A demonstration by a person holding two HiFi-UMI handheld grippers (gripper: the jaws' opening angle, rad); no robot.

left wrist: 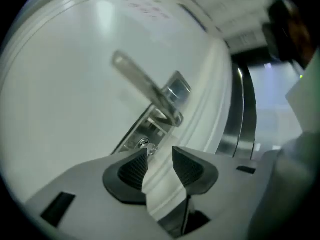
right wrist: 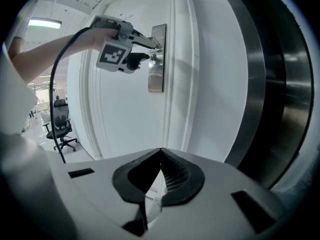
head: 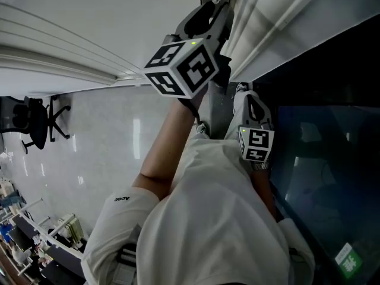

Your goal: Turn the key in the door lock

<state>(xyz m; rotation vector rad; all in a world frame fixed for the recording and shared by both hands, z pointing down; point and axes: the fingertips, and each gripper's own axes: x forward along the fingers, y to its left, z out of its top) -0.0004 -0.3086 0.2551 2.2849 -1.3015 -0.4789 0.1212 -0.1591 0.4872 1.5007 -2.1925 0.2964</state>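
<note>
The white door (left wrist: 65, 84) carries a silver lock plate (right wrist: 159, 76) with a lever handle (left wrist: 142, 86). A small silver key (left wrist: 145, 145) sits in the lock below the handle. My left gripper (left wrist: 160, 156) points at the plate with its jaws apart; the key lies just ahead of the left fingertip (left wrist: 141, 156), and neither pad presses on it. In the head view the left gripper (head: 209, 13) is raised to the lock. My right gripper (right wrist: 160, 154) hangs lower and back from the door, tips together, holding nothing; the head view shows the right gripper (head: 242, 91) beside the door edge.
A dark glass panel (head: 332, 159) with a metal frame (right wrist: 260, 84) stands right of the door. A black office chair (head: 35, 120) sits on the glossy floor at left, with cluttered desks (head: 24, 242) beyond. A black cable (right wrist: 62, 59) trails from the left gripper.
</note>
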